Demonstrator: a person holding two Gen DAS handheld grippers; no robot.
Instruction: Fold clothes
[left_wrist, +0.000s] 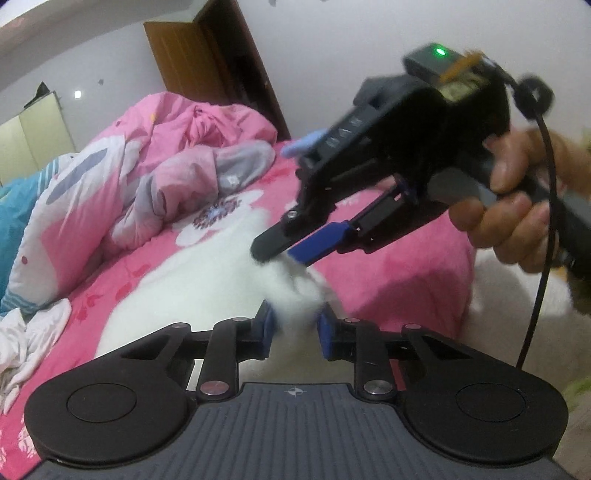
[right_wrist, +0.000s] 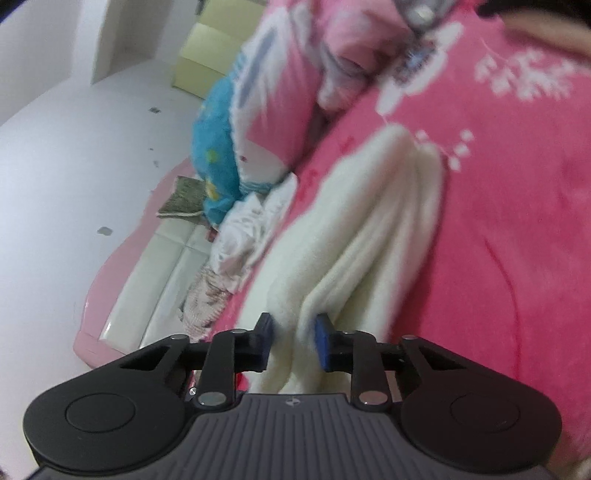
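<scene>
On the pink bed sheet (right_wrist: 517, 221) lies the white fleece garment (right_wrist: 369, 229), one end lifted. Both the left gripper (left_wrist: 293, 326) and right gripper (right_wrist: 293, 338) pinch this end close together — the thick pile may slip out if the pinches part. Blur hides which edge is held.

Soft indoor light, motion blur, fisheye-bent edges.

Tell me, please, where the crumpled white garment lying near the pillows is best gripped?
Grip a raised ridge of the crumpled white garment, coming from above. It lies bunched in loose folds on the pink bedsheet, so a standing wrinkle probably gives the fingers more to close on than its flat edges.
</scene>
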